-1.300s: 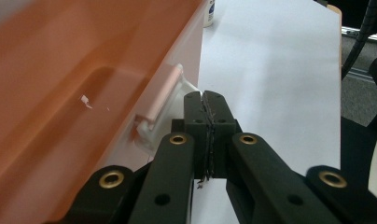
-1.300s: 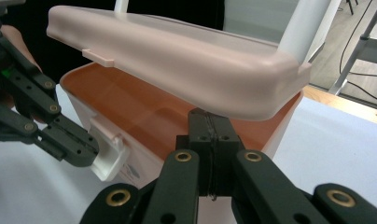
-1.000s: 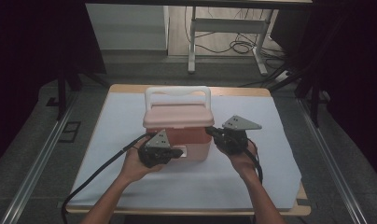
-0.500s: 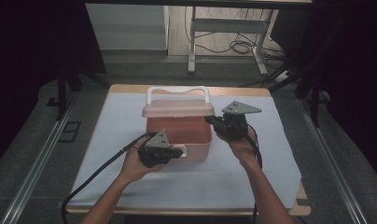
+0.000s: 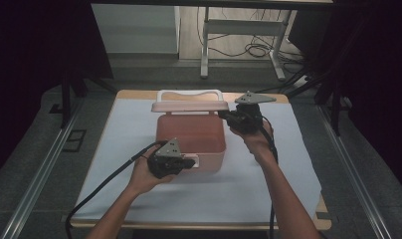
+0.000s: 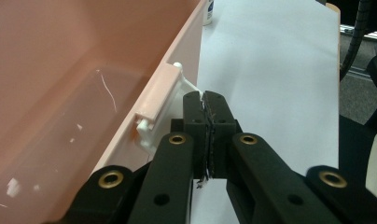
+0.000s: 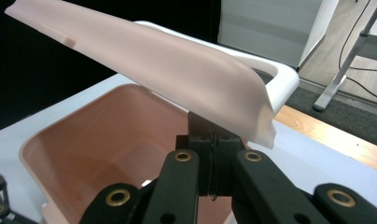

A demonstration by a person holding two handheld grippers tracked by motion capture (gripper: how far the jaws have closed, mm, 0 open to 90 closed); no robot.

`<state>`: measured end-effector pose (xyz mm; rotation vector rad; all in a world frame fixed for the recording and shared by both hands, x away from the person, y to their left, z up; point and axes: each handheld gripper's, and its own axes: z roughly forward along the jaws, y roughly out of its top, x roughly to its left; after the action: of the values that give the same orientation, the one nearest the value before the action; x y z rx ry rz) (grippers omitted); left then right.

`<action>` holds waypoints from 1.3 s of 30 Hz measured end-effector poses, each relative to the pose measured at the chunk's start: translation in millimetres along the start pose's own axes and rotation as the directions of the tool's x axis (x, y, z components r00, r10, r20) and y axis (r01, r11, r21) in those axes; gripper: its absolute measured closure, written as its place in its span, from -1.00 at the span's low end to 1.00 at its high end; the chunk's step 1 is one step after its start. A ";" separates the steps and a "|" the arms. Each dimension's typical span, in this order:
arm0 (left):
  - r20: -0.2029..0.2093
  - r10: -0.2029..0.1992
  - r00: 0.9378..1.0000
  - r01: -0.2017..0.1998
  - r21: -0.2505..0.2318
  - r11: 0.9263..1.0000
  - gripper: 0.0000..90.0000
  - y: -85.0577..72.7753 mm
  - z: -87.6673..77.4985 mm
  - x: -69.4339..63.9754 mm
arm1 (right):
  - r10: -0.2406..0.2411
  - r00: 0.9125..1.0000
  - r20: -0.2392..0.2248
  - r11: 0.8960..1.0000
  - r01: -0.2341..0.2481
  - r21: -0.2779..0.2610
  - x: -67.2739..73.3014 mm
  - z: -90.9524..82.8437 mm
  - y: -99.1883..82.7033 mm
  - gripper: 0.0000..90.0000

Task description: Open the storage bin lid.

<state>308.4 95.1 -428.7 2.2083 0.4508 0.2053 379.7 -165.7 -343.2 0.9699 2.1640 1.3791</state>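
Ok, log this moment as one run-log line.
phase: opening box | left gripper: shut on latch tab | right gripper: shut, under raised lid | box: open, looks empty

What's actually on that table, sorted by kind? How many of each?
Pink box with raised lid: 1
White sheet covering the table: 1
Black handheld grippers: 2, the left gripper at the box's front latch and the right gripper under the lid's edge
Total: 4
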 end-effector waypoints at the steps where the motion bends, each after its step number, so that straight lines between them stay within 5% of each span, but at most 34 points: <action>1: -0.001 0.001 1.000 -0.001 0.002 1.000 0.98 0.1 -0.2 -0.3 | 0.001 1.000 0.000 1.000 -0.001 0.000 -1.2 0.4 1.0 0.99; 39: 0.009 -0.004 1.000 0.005 -0.004 1.000 0.98 -0.2 0.2 1.3 | 0.046 0.998 0.052 0.998 -0.048 0.042 -42.3 52.0 32.5 0.99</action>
<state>309.7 95.5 -429.0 2.2036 0.4504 0.1940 453.2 -155.2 -338.2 1.0676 2.1547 1.3185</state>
